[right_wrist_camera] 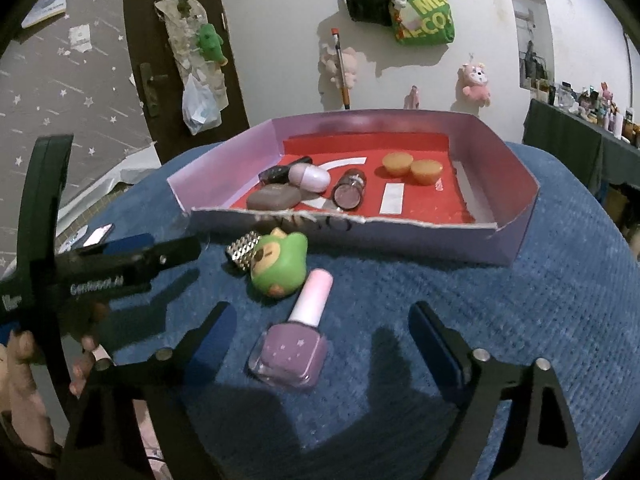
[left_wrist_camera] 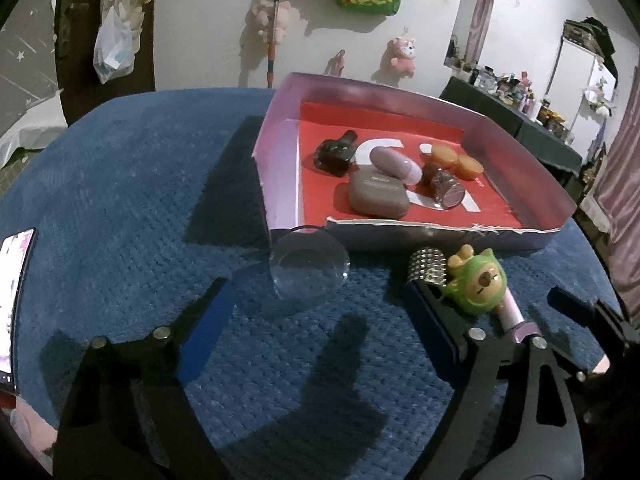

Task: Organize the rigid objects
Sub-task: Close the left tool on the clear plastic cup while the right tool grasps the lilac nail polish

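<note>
A shallow lilac box [left_wrist_camera: 280,152] [right_wrist_camera: 516,184] with a red floor holds several small items: a dark bottle [left_wrist_camera: 334,154], a lilac capsule case [left_wrist_camera: 394,164], a brown case [left_wrist_camera: 378,200], a round jar [left_wrist_camera: 446,190] and two orange cups [left_wrist_camera: 456,160]. In front of it on the blue cloth lie a clear glass dish [left_wrist_camera: 308,266], a metal watch band [left_wrist_camera: 428,266], a green toy [left_wrist_camera: 476,284] [right_wrist_camera: 280,268] and a purple nail polish bottle [right_wrist_camera: 294,340]. My left gripper [left_wrist_camera: 316,312] is open just short of the dish. My right gripper [right_wrist_camera: 322,338] is open around the nail polish bottle.
A phone [left_wrist_camera: 14,292] lies at the cloth's left edge. The left gripper body [right_wrist_camera: 100,272] shows at the left of the right wrist view, close to the toy. Bags and plush toys hang on the wall behind; a cluttered dark table [left_wrist_camera: 516,116] stands at right.
</note>
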A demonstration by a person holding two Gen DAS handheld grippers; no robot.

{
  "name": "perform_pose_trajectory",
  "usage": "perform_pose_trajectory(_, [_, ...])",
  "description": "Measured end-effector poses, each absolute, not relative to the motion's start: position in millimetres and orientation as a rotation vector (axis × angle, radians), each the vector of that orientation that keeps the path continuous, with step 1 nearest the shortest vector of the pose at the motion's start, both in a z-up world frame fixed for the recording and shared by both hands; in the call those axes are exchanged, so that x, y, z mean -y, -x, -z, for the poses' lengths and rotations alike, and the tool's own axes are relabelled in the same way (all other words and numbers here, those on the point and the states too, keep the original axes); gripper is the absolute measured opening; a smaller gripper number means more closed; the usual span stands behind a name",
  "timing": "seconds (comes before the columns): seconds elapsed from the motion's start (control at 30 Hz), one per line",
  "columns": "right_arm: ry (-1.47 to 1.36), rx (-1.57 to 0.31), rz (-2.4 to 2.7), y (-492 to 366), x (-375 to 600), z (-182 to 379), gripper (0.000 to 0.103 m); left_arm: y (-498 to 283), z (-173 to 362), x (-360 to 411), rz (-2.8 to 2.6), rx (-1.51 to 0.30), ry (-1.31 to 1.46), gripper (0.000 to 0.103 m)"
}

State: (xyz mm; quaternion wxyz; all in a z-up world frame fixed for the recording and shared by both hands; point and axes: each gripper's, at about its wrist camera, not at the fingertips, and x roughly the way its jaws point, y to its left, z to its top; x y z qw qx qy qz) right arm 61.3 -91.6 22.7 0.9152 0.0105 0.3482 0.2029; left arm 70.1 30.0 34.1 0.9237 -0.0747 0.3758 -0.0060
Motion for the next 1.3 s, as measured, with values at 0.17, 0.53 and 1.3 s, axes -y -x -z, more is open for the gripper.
perform_pose_trajectory(0.17, [-0.034, -0.707, -0.419, -56.9, 81.0, -14.2, 0.076, -72.4, -28.4, -34.5, 0.006, -0.780, 0.160, 0.080])
perform_pose_trajectory(0.53, [0.019, -0.671, -0.372, -53.5, 69.0, -4.4, 0.057, -81.4, -23.3, -34.6, -0.004, -0.785, 0.169, 0.059])
perform_pose_trajectory(1.3, [0.057, -0.661, -0.354, -57.4, 82.6, -6.1, 0.041, -70.0, -24.6, -10.9, 0.069, -0.793, 0.135, 0.038])
